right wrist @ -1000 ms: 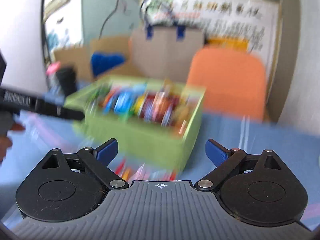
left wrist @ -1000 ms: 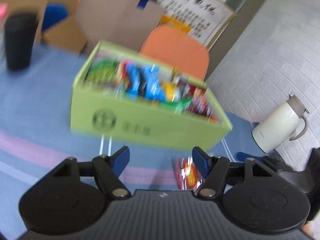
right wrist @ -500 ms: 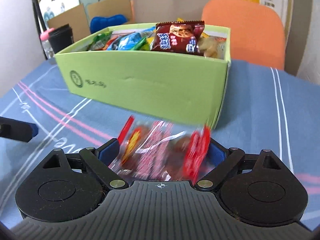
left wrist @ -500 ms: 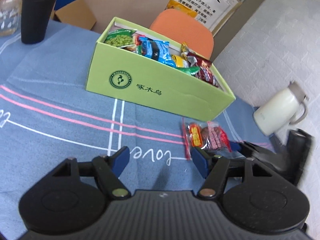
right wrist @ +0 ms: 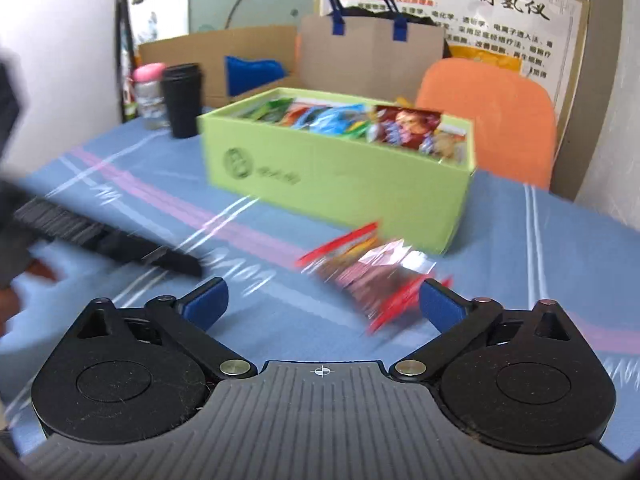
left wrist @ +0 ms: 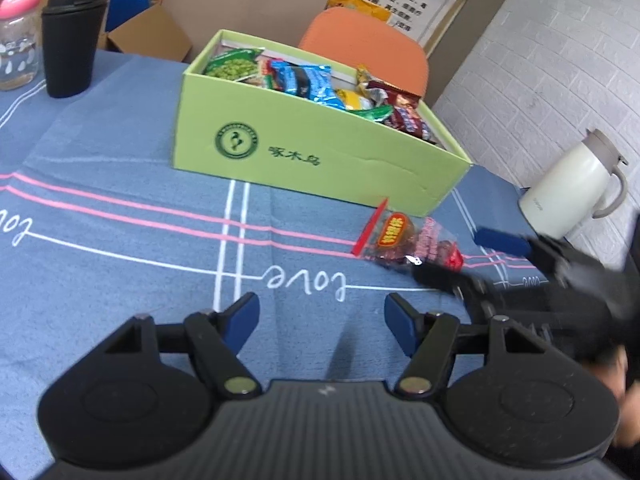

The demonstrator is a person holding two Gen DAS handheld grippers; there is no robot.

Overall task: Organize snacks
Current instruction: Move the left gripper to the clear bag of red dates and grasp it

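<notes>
2 grippers sit low over the blue cloth (left wrist: 120, 200). My right gripper (right wrist: 322, 304) has its jaws spread wide; they have just been opening, and nothing is pressed by its pads. The snack packet (right wrist: 372, 268) lies on the cloth just ahead of it, nearer the right finger, blurred in the right wrist view. In the left wrist view the same packet (left wrist: 412, 240) is sharper: clear wrap with red ends and an orange label, flat on the cloth just beside the near right corner of the green box (left wrist: 320, 160). I cannot tell if it touches the box. The right gripper's fingers (left wrist: 500, 240) reach in from the right edge of that view, 1 on each side of the packet's far end, motion-blurred.

My left gripper (left wrist: 322, 316) is partly spread, jaws apart with only bare cloth between them, above the white "love" lettering (left wrist: 306, 280).

The box stands open in the middle of the cloth, packed with upright packets: green, blue, yellow and dark red ones (left wrist: 404, 114). Beyond it stands an orange chair (right wrist: 488, 116), with a brown paper bag (right wrist: 372, 56) and cardboard behind. At the cloth's far left stand a black cup (left wrist: 72, 40) and, just beside it, a clear jar (left wrist: 18, 40) with a pink lid. A white jug (left wrist: 568, 188) stands at the right by the brick wall. A bit of a hand (right wrist: 24, 280) shows at the left edge of the right wrist view, under the blurred left gripper.
</notes>
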